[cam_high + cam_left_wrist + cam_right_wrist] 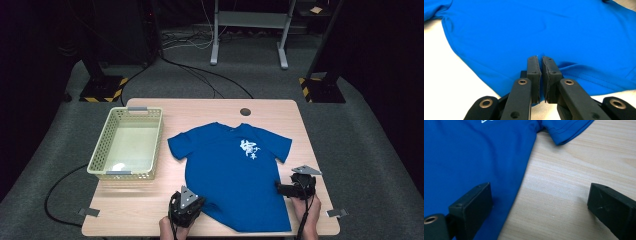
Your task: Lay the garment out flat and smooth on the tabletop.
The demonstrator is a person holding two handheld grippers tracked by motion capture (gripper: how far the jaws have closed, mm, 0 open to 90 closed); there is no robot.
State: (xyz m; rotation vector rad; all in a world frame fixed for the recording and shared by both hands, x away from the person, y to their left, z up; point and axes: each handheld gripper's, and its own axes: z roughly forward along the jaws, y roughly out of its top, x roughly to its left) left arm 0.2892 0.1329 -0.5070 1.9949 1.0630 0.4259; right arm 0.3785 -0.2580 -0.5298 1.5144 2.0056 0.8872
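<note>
A: Where's the blue short-sleeved cotton T-shirt lying?

B: Flat on the pale wooden bench, front up, with its white chest print showing. The collar points to the far edge, and the hem reaches nearly to the near edge, right of the middle.

A: And the left gripper?

B: It's at the near edge, against the shirt's lower left hem. In the left gripper view its black jaws are pressed almost together over the stitched hem, and the cloth bunches just ahead of the tips. I cannot tell whether any fabric is actually caught between them.

A: The right gripper?

B: By the bench's right edge, at the shirt's right side seam. In the right gripper view its jaws are spread wide: one over the blue cloth, the other over bare wood, the shirt's edge running between them.

A: Anything else on the bench?

B: A cream plastic lattice basket near the far left corner, well apart from the shirt
</note>
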